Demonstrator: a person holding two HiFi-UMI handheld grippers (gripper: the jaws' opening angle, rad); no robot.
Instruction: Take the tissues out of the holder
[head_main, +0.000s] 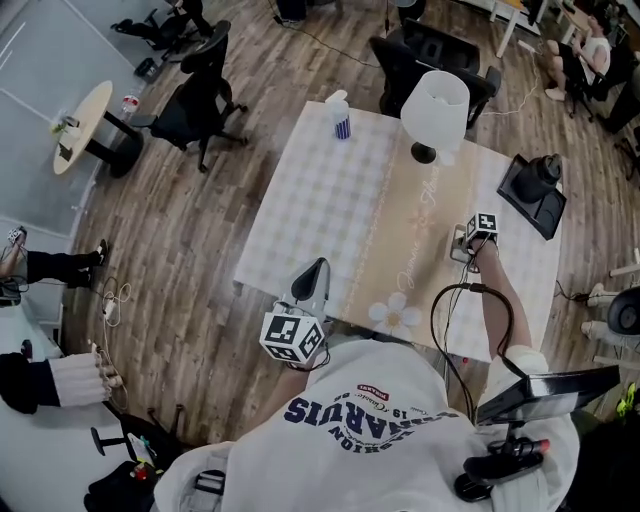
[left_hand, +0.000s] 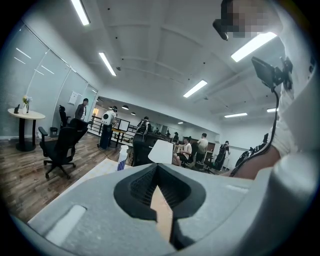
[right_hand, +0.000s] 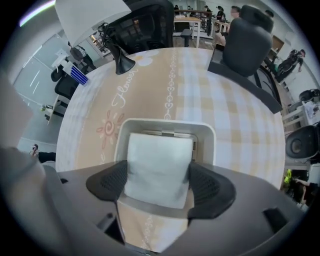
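Observation:
A white tissue holder (right_hand: 165, 124) stands on the right part of the cloth-covered table (head_main: 330, 210), with a folded stack of white tissues (right_hand: 159, 162) upright in it. My right gripper (right_hand: 160, 186) points almost straight down over the holder (head_main: 456, 243). Its jaws stand wide, one black pad on each side of the tissue stack, and I see no squeeze on the paper. In the head view the right gripper (head_main: 470, 248) covers most of the holder. My left gripper (head_main: 311, 275) hovers level at the table's near edge, shut and empty (left_hand: 159, 197).
A white-shaded lamp (head_main: 433, 110) on a black foot and a spray bottle (head_main: 341, 115) stand at the table's far side. A black device (head_main: 535, 190) sits at the right edge. Office chairs (head_main: 200, 100) stand beyond the table on the wooden floor.

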